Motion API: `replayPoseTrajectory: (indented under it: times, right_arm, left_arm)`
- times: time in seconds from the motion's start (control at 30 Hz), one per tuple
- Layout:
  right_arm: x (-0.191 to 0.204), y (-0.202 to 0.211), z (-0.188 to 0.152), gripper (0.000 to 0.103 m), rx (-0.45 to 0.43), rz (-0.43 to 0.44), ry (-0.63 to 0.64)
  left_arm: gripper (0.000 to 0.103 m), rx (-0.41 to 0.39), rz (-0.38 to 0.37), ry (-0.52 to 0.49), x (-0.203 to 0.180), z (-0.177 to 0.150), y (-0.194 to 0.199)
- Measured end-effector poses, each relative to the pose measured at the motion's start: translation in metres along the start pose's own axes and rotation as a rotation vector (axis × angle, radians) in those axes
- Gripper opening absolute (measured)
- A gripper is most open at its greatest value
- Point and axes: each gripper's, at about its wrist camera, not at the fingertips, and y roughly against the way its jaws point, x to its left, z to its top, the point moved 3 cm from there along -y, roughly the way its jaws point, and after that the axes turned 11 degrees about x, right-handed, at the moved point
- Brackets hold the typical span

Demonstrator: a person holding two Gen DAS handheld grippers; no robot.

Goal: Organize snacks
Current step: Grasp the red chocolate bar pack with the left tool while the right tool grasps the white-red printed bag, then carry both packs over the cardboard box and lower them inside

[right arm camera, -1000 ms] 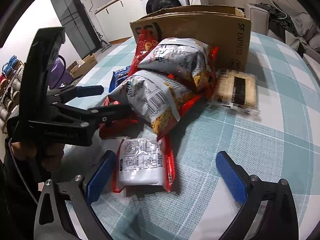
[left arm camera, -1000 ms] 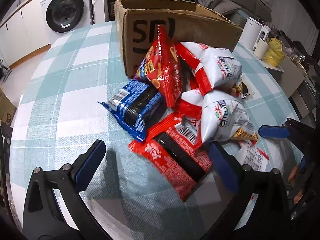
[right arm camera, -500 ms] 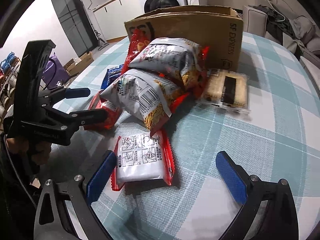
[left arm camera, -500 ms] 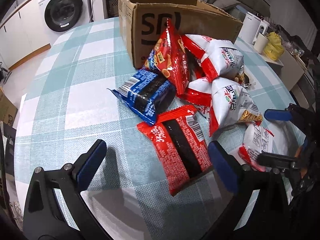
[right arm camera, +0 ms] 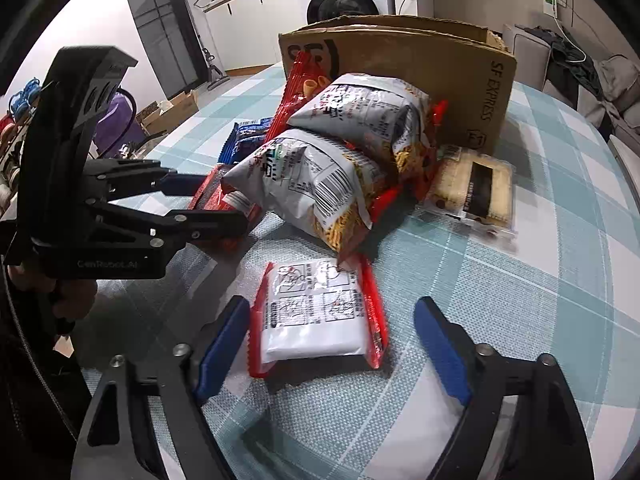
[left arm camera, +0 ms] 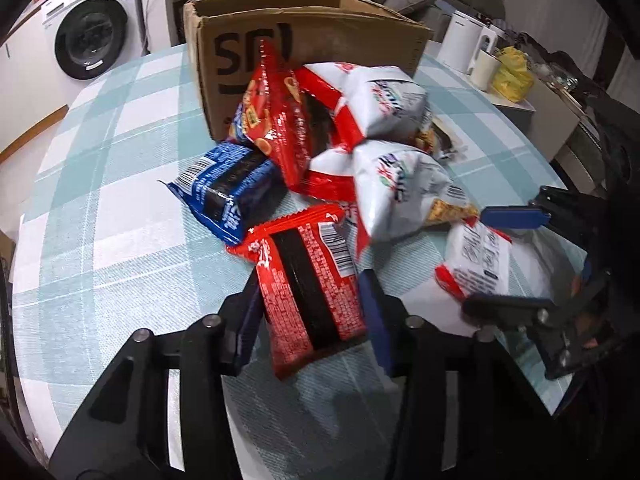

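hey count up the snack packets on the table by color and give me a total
Red with black stripe: 1, in the left gripper - packet
Red with biscuit pictures: 1
Blue: 1
Large white and red bags: 2
Small white and red: 1
Clear with beige snack: 1
Total: 7

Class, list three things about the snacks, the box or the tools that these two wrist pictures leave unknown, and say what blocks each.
1. Inside of the cardboard box: both views, hidden by its own front wall.
2. Snacks low in the pile: left wrist view, covered by the white chip bags.
3. Small print on the white-and-red packet: right wrist view, motion-blurred.
4. Left tool contact with the red packet: pads partly hidden behind it.
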Motion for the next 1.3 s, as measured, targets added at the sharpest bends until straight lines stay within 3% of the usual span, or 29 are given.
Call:
replayPoseTrajectory:
  times: [0.5, 0.87, 1.3]
  right_arm:
    - [-0.008, 0.005, -0.002, 0.051, -0.048, 0.059, -0.022]
    - [-0.009, 0.019, -0.015, 0.049, -0.084, 0.049, -0.015]
    - [-0.03, 0.04, -0.028, 0.049, -0.131, -0.011, -0.12]
  left_arm:
    - [0.041, 0.001, -0.036, -0.009, -0.011, -0.017, 0.008]
    - [0.041, -0.021, -0.053, -0.012, -0.016, -0.024, 0.016]
    - [0.041, -0.049, -0.04, 0.014, -0.01, -0.032, 0.028]
